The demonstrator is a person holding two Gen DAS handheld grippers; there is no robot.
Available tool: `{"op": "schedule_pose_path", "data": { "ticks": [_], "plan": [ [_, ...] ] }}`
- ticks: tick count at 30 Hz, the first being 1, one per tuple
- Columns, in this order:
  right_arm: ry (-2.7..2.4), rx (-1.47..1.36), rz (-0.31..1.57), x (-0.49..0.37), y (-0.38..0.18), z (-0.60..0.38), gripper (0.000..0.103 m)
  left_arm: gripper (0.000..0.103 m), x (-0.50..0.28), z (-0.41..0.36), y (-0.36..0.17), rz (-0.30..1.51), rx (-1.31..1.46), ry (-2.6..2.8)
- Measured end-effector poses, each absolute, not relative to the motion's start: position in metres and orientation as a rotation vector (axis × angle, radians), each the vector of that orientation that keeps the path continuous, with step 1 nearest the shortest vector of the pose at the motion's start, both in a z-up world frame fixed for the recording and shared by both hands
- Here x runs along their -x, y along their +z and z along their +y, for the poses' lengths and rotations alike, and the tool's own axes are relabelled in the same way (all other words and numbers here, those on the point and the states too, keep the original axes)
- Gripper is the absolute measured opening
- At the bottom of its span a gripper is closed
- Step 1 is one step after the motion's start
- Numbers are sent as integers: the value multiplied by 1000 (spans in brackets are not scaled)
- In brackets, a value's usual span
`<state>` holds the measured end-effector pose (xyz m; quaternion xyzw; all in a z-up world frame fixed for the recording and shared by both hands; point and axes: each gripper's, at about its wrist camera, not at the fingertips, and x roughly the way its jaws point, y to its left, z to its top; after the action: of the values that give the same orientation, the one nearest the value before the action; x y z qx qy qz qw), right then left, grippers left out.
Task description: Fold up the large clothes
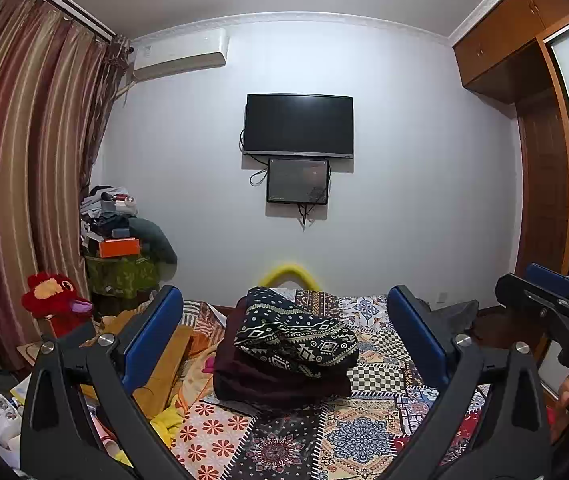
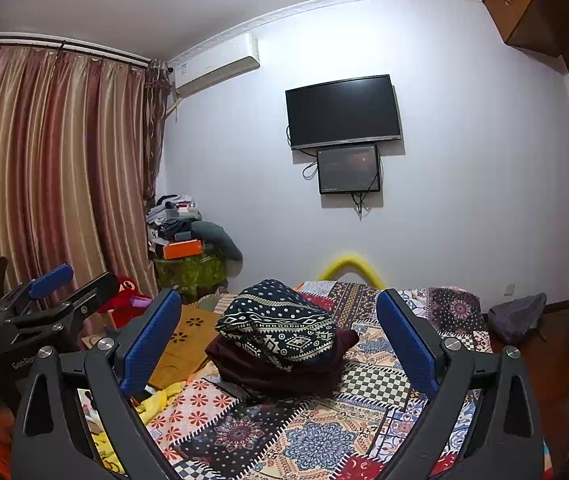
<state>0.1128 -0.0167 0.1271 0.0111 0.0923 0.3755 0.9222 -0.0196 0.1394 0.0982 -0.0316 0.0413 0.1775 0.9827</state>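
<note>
Both grippers are held up over the bed, well apart from the clothes, and neither has hold of anything: the left gripper (image 1: 284,336) has its blue fingers (image 1: 152,336) spread wide, and the right gripper (image 2: 280,336) is spread just as wide and empty. The clothes sit as a small stack in the middle of the patchwork bedspread (image 2: 316,440), a dark maroon folded garment (image 1: 268,380) at the bottom and a black-and-white patterned garment (image 1: 296,332) on top. That top piece looks to me like the weak point. It lies bunched and humped rather than flat, and it hangs past the maroon one's edge on the side toward the wardrobe (image 1: 540,152). If a gripper comes in low and nudges it from the side, I would expect it to slide off or come unrolled. A pinch on only the outer layer could lift one flap and pull the fold open. The stack also sits toward the cluttered side of the bed, near a wooden board (image 2: 180,340) and some yellow cloth (image 2: 160,398), so a hard push that way could tip it into that mess. The two grippers hang close side by side and could knock together.
</note>
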Motion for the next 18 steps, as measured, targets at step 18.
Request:
{"op": "schedule_pose_path", "data": {
  "ticks": [18],
  "plan": [
    [760,-40,196,-116,126,-24,98,103,14,141,97,102,74,325]
  ]
}}
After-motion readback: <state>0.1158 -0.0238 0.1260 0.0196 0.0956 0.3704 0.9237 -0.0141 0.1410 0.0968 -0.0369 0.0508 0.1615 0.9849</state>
